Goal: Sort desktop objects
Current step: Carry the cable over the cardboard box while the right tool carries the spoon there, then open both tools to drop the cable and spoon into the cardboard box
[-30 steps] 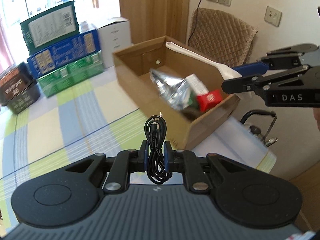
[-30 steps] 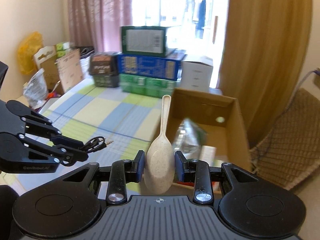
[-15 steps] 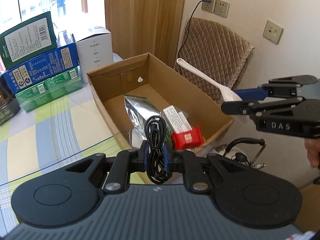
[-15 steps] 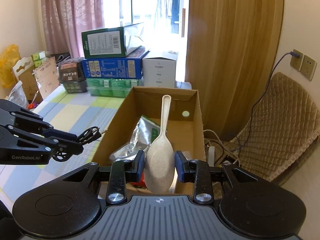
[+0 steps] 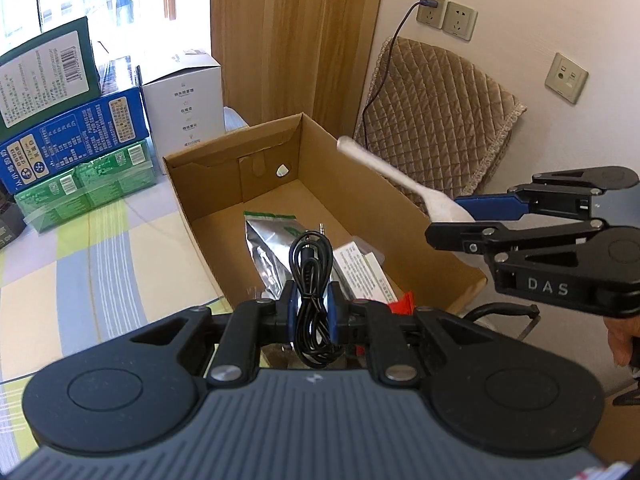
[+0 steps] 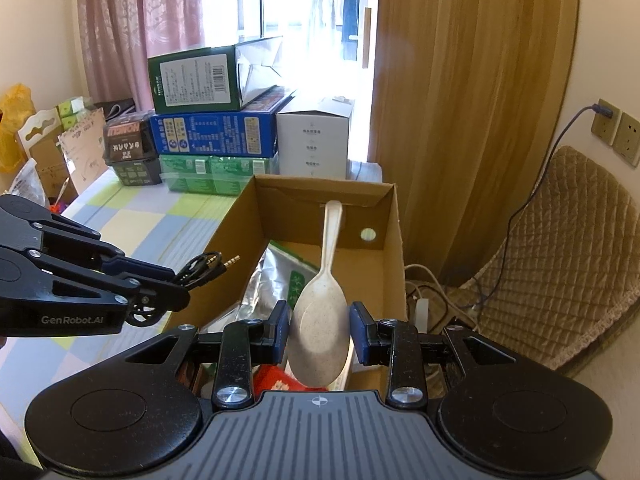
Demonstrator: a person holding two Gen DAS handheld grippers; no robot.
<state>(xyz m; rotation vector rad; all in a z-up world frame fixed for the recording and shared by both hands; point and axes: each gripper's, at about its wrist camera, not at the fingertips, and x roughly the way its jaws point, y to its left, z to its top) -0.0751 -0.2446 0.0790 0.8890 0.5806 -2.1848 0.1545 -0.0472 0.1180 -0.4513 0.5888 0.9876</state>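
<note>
My left gripper (image 5: 312,312) is shut on a coiled black audio cable (image 5: 310,268), held over the near end of an open cardboard box (image 5: 384,208). My right gripper (image 6: 319,330) is shut on the bowl of a beige spoon (image 6: 320,320), its handle pointing forward over the same box (image 6: 394,248). In the box lie a silver foil bag (image 5: 266,252), a white packet (image 5: 360,272) and a red packet (image 5: 402,304). The right gripper shows at the right in the left wrist view (image 5: 444,220), and the left gripper shows at the left in the right wrist view (image 6: 168,286).
The box stands at the right end of a table with a checked cloth (image 5: 80,256). Stacked green, blue and white cartons (image 6: 212,120) stand at the back of the table. A quilted chair (image 5: 436,116) and wall sockets (image 5: 446,16) are beyond the box.
Both grippers have moved right and forward with their loads, from over the table to above the box. Both have stayed shut.
</note>
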